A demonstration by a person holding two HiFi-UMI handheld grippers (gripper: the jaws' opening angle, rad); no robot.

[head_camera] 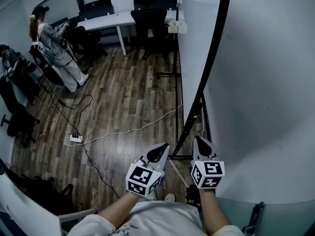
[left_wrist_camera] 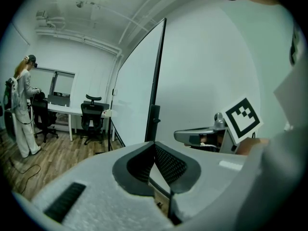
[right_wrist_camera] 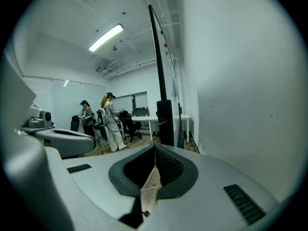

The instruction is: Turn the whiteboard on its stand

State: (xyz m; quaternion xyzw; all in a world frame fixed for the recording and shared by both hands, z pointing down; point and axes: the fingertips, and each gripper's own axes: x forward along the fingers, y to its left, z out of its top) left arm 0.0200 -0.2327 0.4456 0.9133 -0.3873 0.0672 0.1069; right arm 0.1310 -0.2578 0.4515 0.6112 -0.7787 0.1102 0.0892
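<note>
The whiteboard (head_camera: 193, 43) stands on its black stand (head_camera: 189, 119) and I see it edge-on, its dark frame edge (head_camera: 212, 48) running up the picture. In the left gripper view the whiteboard (left_wrist_camera: 137, 90) rises just ahead, and in the right gripper view its edge (right_wrist_camera: 159, 71) does too. My left gripper (head_camera: 161, 150) is held low just left of the stand's foot, jaws together and empty. My right gripper (head_camera: 201, 144) is just right of the edge, also shut on nothing. The left gripper (left_wrist_camera: 154, 143) and the right gripper (right_wrist_camera: 155, 146) each show closed tips in their own views.
A white wall (head_camera: 266, 82) is close on the right. A white cable (head_camera: 133, 130) and a power strip (head_camera: 75, 138) lie on the wood floor. A desk (head_camera: 110, 19) with a black chair (head_camera: 150, 23) stands at the back. Two people (head_camera: 54, 48) are at the left.
</note>
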